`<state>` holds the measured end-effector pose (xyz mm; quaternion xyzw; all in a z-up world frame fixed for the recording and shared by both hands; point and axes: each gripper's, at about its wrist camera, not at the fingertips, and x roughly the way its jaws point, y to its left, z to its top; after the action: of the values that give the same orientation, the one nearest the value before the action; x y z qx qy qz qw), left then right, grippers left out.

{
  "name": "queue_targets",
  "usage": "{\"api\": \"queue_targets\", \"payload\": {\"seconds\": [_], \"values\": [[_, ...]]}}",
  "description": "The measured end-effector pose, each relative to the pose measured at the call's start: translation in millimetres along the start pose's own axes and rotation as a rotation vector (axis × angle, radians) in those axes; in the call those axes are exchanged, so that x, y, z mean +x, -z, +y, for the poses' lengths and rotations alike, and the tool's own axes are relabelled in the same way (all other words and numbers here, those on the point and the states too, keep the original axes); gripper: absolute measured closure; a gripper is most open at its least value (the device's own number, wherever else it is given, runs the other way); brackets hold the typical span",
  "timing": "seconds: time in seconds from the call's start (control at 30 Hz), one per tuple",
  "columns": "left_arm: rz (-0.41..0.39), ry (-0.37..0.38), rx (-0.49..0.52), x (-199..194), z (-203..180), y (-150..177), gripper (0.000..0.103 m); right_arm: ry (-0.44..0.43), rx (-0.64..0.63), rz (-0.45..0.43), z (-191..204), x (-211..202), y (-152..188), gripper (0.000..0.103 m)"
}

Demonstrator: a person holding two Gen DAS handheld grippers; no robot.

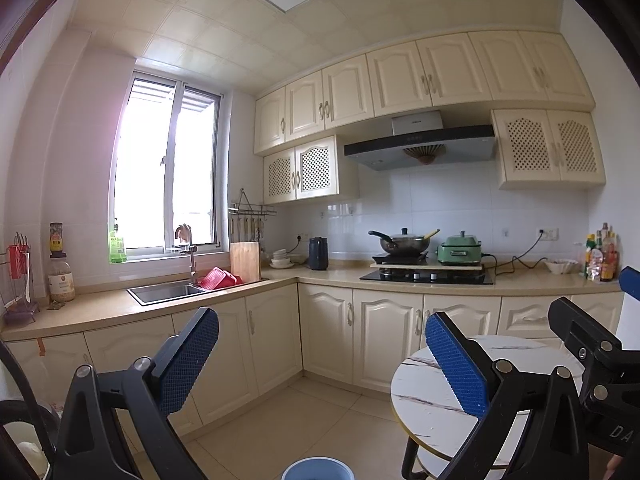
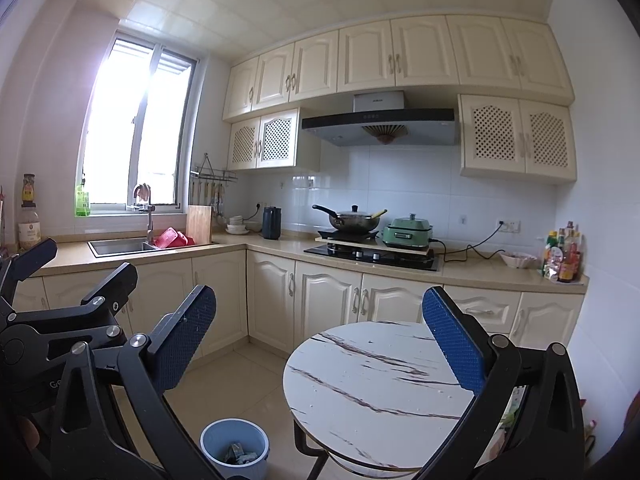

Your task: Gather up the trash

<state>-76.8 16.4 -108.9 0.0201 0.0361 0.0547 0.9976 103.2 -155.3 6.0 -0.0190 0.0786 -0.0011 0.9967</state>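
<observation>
Trash: crumpled scraps (image 2: pixel 239 453) lie at the bottom of the blue bin (image 2: pixel 208 440); no loose piece shows on the tabletop or the floor tiles.
Blue bin: stands on the floor just beside the round marble table (image 2: pixel 360 364), to its left; it looks well short of full. The left wrist view catches only its rim (image 1: pixel 318 465).
Right gripper (image 2: pixel 318 340): fingers spread wide, nothing between them, raised over the table and pointed at the kitchen.
Left gripper (image 1: pixel 322 354): likewise wide and empty, beside the right one.
Step in hand: judged to be a search for what is left, or the end of the job.
Doing it well: tip both cameras down and sweep the table's lower shelf, where something colourful peeks out at the right edge, too hidden to identify.
Sink (image 2: pixel 120 246): red colander (image 2: pixel 170 238) leaning at its right side.
Wok (image 2: pixel 352 220): lidded, contents hidden.
</observation>
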Motion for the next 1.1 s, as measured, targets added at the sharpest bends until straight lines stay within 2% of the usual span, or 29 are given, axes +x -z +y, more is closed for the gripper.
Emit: {"api": "queue_targets", "payload": {"seconds": [1.1], "values": [[0.003,0.011,0.013,24,33,-27,0.001,-0.003,0.003,0.011,-4,5,3,0.000]]}}
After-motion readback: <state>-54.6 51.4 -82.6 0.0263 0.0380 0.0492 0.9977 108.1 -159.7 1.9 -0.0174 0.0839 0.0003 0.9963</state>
